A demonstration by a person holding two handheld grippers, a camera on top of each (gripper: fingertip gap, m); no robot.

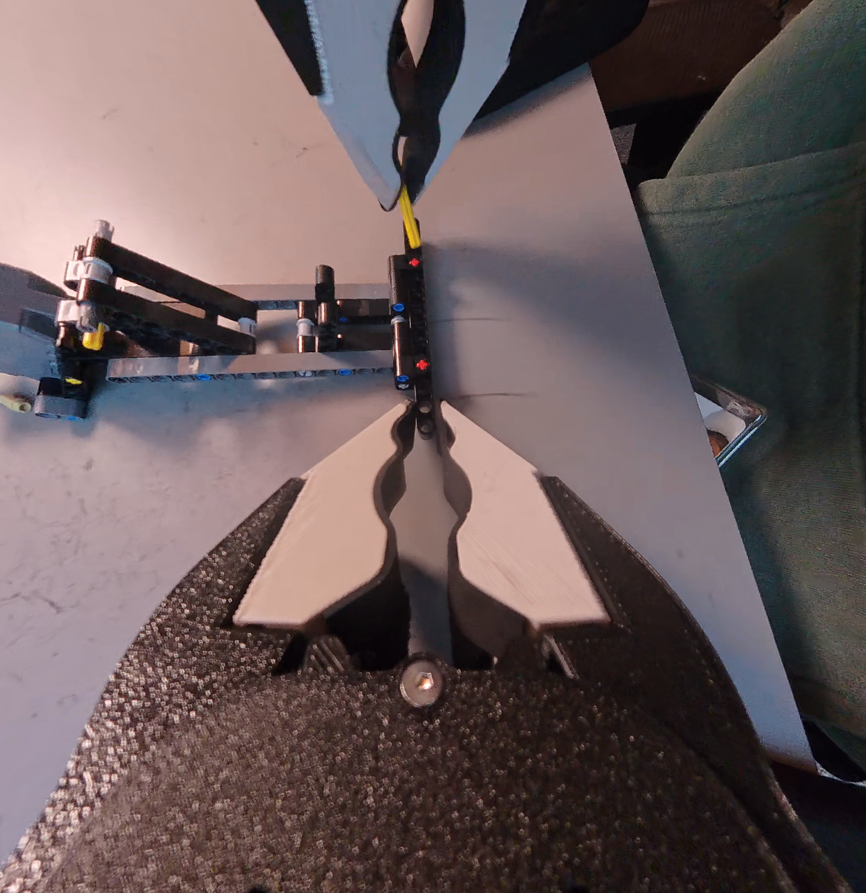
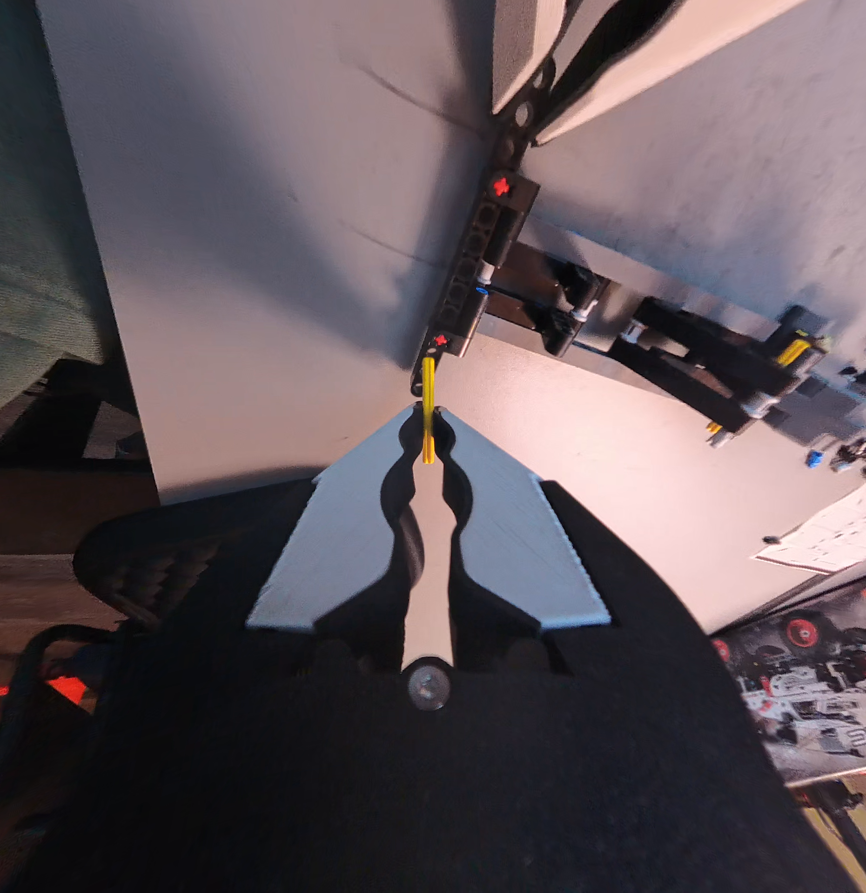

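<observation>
A black building-brick frame [image 1: 203, 319] with blue, red and yellow pins lies on the pale table [image 1: 131, 507]. My left gripper [image 1: 425, 418] is shut on the near end of its black holed beam [image 1: 414, 314]. My right gripper [image 2: 428, 410] is shut on a thin yellow axle [image 2: 428, 415], whose tip touches the far end of that beam [image 2: 474, 261]. In the left wrist view the right gripper [image 1: 405, 193] comes down from the top with the yellow axle [image 1: 410, 220]. In the right wrist view the left gripper [image 2: 520, 118] grips the beam at the top.
A person's green sleeve [image 1: 784, 338] lies past the table's right edge. A small beige pin [image 1: 15, 402] lies at far left. Loose small parts [image 2: 851, 454], a white paper sheet [image 2: 827, 536] and a printed box [image 2: 817, 686] sit at the right of the right wrist view. There is about 10 cm between the tips of the two grippers. Left tips and right tips are each some 20 cm from the small beige pin [image 1: 15, 402].
</observation>
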